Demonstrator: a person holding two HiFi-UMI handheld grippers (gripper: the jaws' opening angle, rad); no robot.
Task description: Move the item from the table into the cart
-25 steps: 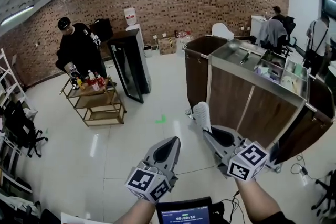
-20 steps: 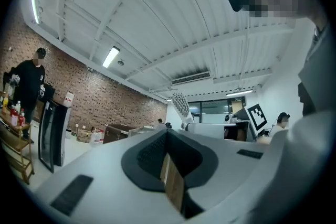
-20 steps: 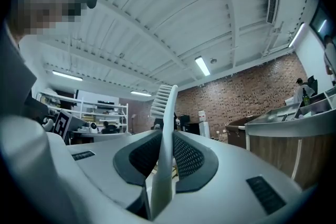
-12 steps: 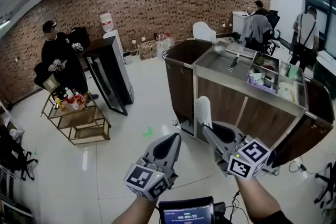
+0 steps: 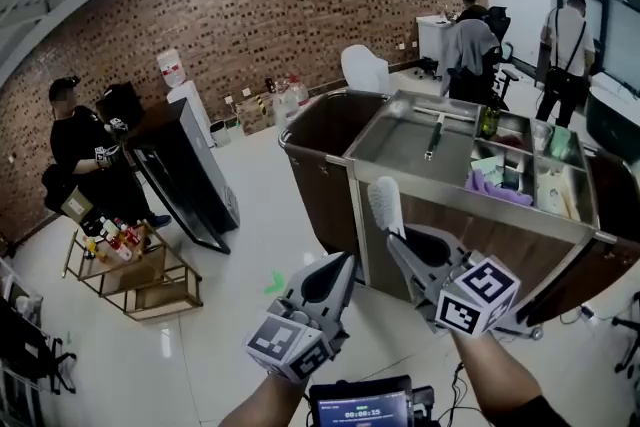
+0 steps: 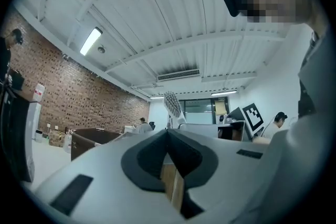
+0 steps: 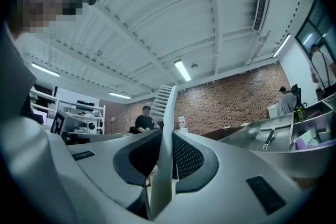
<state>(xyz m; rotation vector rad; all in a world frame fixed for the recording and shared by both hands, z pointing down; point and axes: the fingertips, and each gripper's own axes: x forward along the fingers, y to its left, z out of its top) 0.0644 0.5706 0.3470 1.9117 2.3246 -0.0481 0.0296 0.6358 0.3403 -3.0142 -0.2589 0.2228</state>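
My right gripper (image 5: 398, 242) is shut on the handle of a white brush (image 5: 385, 204), whose bristled head sticks up past the jaws. In the right gripper view the brush (image 7: 167, 123) stands clamped between the two jaws. To its left my left gripper (image 5: 341, 262) is shut with nothing in it; its jaws meet at the tip (image 6: 168, 131). Just ahead of both stands the cart (image 5: 440, 183), wood-sided with a steel top tray and compartments that hold several items. The cart's steel top (image 7: 273, 136) also shows at the right of the right gripper view.
A person in black (image 5: 75, 140) stands at a low wooden trolley with bottles (image 5: 130, 265) on the left. A black cabinet (image 5: 185, 165) stands beside it. People sit and stand at desks (image 5: 470, 25) at the back right. A small screen (image 5: 360, 407) is at my chest.
Both grippers have been carried forward and rightwards towards the cart, which is now larger and nearer in view. The brush stays clamped in the right gripper. The left stays shut.
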